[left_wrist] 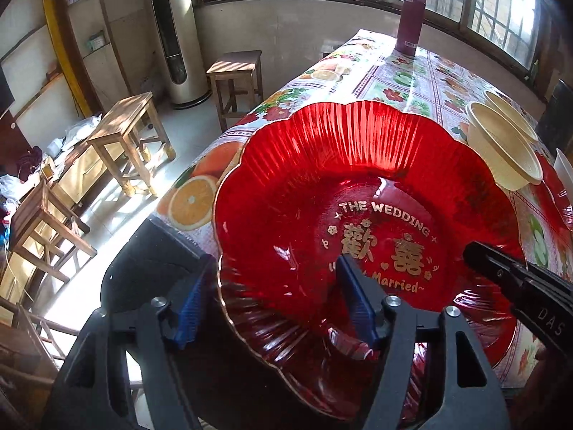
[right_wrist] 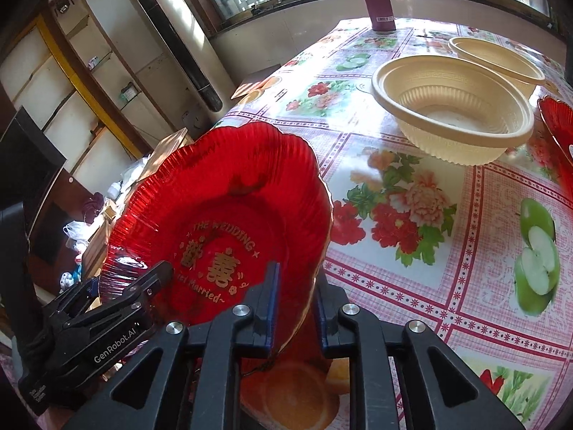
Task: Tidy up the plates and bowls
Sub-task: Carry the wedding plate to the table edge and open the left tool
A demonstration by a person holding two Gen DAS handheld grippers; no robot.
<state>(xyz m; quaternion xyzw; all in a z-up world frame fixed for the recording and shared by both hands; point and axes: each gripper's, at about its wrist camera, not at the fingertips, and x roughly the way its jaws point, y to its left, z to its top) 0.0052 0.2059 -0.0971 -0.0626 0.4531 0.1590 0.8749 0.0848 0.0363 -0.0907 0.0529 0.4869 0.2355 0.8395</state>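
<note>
A red scalloped wedding plate (left_wrist: 322, 186) with gold lettering is held tilted over the table's near left corner; it also shows in the right wrist view (right_wrist: 229, 193). My left gripper (left_wrist: 275, 308) straddles its near rim, one blue pad inside and one outside. My right gripper (right_wrist: 295, 308) is shut on the plate's right rim and shows at the right of the left wrist view (left_wrist: 501, 268). Two cream plastic bowls (right_wrist: 451, 107), (right_wrist: 497, 59) stand on the table beyond. Another red plate (right_wrist: 558, 132) lies at the right edge.
The table has a fruit and flower oilcloth (right_wrist: 412, 215). A maroon bottle (left_wrist: 412, 18) stands at its far end. Wooden stools (left_wrist: 125, 136) and a tall white air conditioner (left_wrist: 179, 36) stand on the floor to the left.
</note>
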